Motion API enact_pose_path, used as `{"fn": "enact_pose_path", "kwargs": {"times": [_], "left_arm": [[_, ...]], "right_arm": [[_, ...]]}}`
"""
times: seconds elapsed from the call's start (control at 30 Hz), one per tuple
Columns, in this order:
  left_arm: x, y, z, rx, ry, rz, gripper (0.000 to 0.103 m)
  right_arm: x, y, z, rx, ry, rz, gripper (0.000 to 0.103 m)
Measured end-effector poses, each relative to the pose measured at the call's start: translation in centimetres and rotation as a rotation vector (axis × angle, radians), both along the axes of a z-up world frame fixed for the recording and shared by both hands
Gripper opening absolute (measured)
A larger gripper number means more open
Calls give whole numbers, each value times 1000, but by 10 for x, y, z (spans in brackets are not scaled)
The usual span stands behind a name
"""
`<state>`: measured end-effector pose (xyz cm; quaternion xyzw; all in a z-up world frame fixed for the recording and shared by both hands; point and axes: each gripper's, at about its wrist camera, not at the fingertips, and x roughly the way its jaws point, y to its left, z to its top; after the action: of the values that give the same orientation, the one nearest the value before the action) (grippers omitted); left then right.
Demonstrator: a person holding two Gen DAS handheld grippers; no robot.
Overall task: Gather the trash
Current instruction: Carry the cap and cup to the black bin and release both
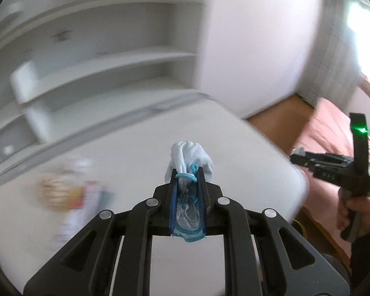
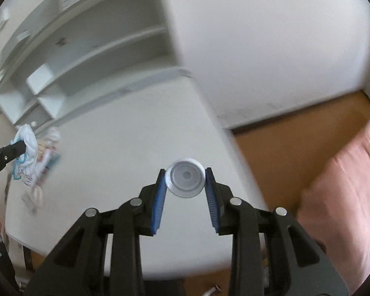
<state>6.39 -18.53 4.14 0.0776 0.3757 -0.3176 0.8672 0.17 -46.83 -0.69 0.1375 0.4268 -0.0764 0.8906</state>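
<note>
My left gripper (image 1: 188,172) is shut on a crumpled white wrapper with a teal edge (image 1: 188,159) and holds it above the white table (image 1: 135,148). It also shows at the left edge of the right wrist view (image 2: 22,146), with the wrapper (image 2: 28,138) in it. My right gripper (image 2: 185,177) is shut on a round white bottle cap (image 2: 185,179) above the table (image 2: 135,123). The right gripper (image 1: 299,159) shows at the right of the left wrist view, off the table's corner. Blurred packaging (image 1: 66,194) lies on the table's left part, also in the right wrist view (image 2: 43,162).
White shelves (image 1: 98,56) stand behind the table against a white wall (image 1: 254,49). A pink bed (image 2: 345,197) is to the right, with brown floor (image 2: 296,148) between it and the table. Both views are motion-blurred.
</note>
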Motion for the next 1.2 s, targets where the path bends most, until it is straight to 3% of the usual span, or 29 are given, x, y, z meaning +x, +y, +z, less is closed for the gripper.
{"fn": "enact_pose_path", "kwargs": {"times": [0.27,0.4,0.53,0.67,0.87,1.2], "left_arm": [[-80,-137,-24,-54,43,-379,13],[-121,-199,-51,-34,108,-565,13],[-158,-250,-89,22,152,-690,13],[-182,-291,-129,81,213,-764,13],[-203,-336,-174,169,240,-813,13],[-220,-357,-198,223,256,-837,13]], "right_arm": [[-159,-93,-40,51,56,-343,31],[-224,-129,-83,108,124,-484,31],[-265,-148,-130,175,192,-575,31],[-292,-159,-167,230,244,-624,31],[-308,-172,-206,288,282,-647,31],[-314,-177,-216,316,287,-640,31]]}}
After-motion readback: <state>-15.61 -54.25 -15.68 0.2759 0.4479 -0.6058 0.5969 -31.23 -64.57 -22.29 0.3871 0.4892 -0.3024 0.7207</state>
